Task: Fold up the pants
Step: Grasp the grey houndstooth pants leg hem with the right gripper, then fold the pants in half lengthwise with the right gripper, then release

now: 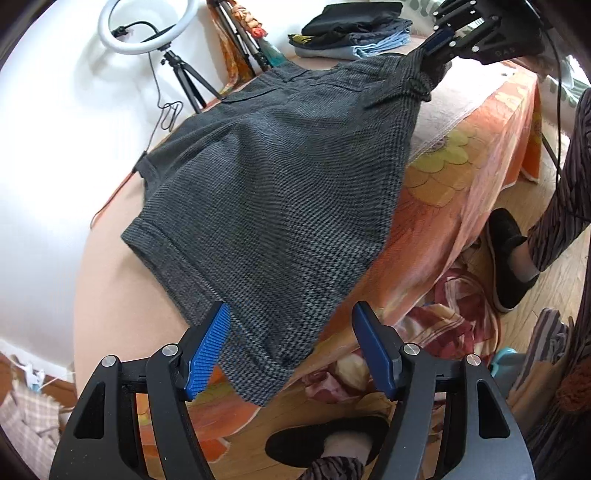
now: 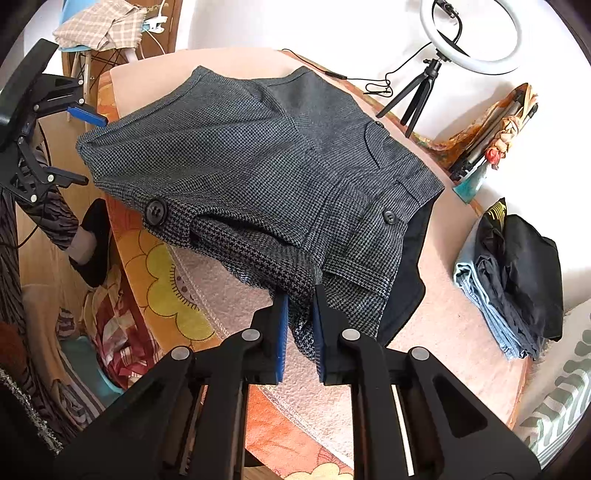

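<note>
Grey houndstooth short pants lie on the pink table top, with one leg hem hanging past the table's near edge. My left gripper is open, its blue pads on either side of that hem without closing on it. My right gripper is shut on the waistband of the pants and lifts that corner; it shows at the top right of the left wrist view. The left gripper also shows open at the left of the right wrist view.
A stack of folded clothes sits on the table's far end. A ring light on a tripod stands at the table's back edge. An orange flowered cloth hangs over the table side. The person's feet are beside it.
</note>
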Demonstrator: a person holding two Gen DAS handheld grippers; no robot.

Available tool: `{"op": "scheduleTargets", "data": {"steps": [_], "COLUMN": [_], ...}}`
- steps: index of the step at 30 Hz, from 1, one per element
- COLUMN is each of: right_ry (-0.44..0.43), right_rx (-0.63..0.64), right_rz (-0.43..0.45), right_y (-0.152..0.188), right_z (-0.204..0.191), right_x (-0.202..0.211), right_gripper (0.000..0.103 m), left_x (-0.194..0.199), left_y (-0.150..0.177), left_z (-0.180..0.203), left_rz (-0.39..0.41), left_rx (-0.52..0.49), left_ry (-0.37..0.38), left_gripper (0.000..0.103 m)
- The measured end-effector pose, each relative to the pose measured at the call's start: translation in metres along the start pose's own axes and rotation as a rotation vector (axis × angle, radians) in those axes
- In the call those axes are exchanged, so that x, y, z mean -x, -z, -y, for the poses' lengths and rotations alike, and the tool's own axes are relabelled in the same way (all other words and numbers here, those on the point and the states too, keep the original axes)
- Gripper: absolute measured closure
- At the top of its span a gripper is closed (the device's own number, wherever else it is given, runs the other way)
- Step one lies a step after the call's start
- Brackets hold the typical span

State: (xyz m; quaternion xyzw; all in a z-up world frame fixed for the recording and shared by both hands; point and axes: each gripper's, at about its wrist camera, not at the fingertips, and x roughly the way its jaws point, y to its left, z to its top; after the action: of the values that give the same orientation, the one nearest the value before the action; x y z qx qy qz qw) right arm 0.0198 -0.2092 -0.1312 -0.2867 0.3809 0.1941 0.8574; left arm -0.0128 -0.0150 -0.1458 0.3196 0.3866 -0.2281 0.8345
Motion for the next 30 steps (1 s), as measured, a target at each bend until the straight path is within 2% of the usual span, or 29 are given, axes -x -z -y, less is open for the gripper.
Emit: {"op": "scheduleTargets", "data": {"steps": [1,2,3,5,7,10,19,25,30], "right_ry": [0.005,0.004,0.003,0.007,0.015,0.027,0.076,0.134,0.181], "right_rx": [-0.003,-0.005,-0.006,-0.005,-0.005,-0.016,-0.051,-0.065,-0.056], "right_rz": [0.006,0.010,0.014,0.018,0.021,0.031,0.100,0.143,0.169], "right_y": [-0.001,-0.003,-0.004,-0.007,-0.007,-0.009,-0.026,-0.060,-0.097], "right_z": [0.001,0.001,0.002,0.002,0.001,0.001,0.020,0.049,0.084], "right_x": [0.002,0.004,0.006,0.007,0.007,0.009,0.029,0.038,0.037], "right_gripper": [0.091,0.091,0.091,0.091,0.091,0.092,0.092,0.092,0.092], "left_x": [0.000,0.001,0.002,0.003,0.007,0.014,0.039,0.041,0.031], "left_y": [0.001,0.001,0.001,0.001,-0.002,-0.011,-0.053,-0.088,-0.123], "left_z": [-0.005,-0.009,-0.014,-0.021,-0.025,-0.034,-0.089,-0.127,-0.167], "left_rz": [0.009,0.010,0.012,0.030,0.064,0.107,0.241,0.303,0.324], "left_rx": [0.016,0.034,0.048,0.058,0.045,0.053,0.116,0.109,0.124], "left_ry": [0.004,0.006,0.022,0.071,0.102,0.103,0.030,-0.013,-0.017], "left_gripper": [0.039,0.050,0.056,0.082,0.096,0.099,0.100,0.101,0.101]}}
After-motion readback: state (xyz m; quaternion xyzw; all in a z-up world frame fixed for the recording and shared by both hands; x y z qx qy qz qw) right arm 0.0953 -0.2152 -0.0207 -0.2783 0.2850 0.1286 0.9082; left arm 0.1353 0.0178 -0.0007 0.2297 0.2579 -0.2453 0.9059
